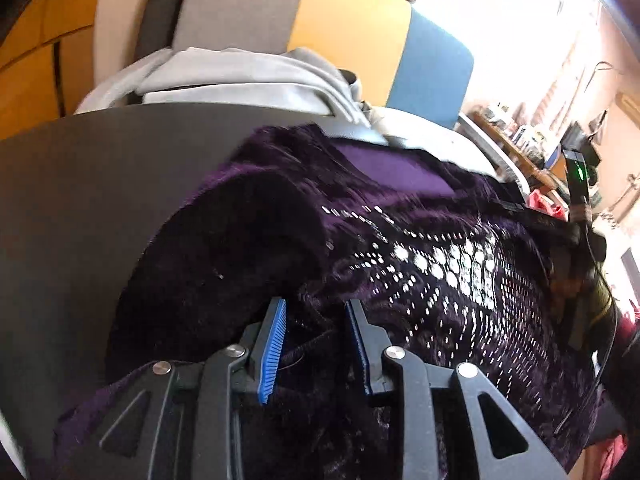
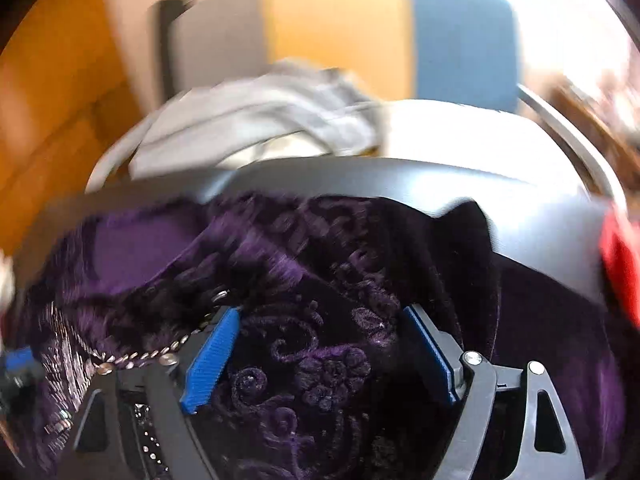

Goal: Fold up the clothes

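A dark purple velvet garment with silver sequins lies bunched on the dark grey table. My left gripper stands over the garment's near edge, its blue pads partly apart, with a thick fold of velvet filling the gap. In the right wrist view the same garment shows embossed flowers. It stays sharp against a blurred background and spans my right gripper from pad to pad, the jaws wide apart. The right gripper's body shows at the left wrist view's right edge.
A heap of grey clothes lies beyond the table's far edge. It rests against a chair back striped grey, yellow and blue. Something red sits at the far right. Bare tabletop stretches to the left of the garment.
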A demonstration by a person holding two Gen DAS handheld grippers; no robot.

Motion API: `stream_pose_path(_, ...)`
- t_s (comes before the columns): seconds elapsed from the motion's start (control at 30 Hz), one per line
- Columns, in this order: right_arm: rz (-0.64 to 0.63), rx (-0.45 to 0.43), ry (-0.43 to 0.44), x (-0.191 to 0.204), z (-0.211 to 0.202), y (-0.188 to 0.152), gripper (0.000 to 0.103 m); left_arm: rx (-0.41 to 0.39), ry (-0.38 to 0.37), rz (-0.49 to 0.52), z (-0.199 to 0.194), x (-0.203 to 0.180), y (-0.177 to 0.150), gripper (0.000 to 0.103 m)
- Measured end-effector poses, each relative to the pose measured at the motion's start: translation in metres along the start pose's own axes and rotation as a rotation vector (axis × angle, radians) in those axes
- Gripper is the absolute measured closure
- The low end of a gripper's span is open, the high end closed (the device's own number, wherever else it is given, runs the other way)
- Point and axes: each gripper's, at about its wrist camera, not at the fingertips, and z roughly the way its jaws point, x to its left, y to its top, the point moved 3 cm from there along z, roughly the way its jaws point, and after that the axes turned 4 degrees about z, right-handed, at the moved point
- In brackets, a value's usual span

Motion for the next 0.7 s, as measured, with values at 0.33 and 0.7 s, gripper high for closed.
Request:
stream_pose_path(0.33,-0.006,0.01,-0.137,-0.004,-0.003,0.0,0.004,0.038,0.282,-0.094,0.018,0.054,0.065,0.073)
stream_pose_path(0.7,-0.012,0.007,-0.124,-0.007,0.001,-0.001,0.0,-0.008,0.308,-0.212,-0.06,0.066,0.052,0.069)
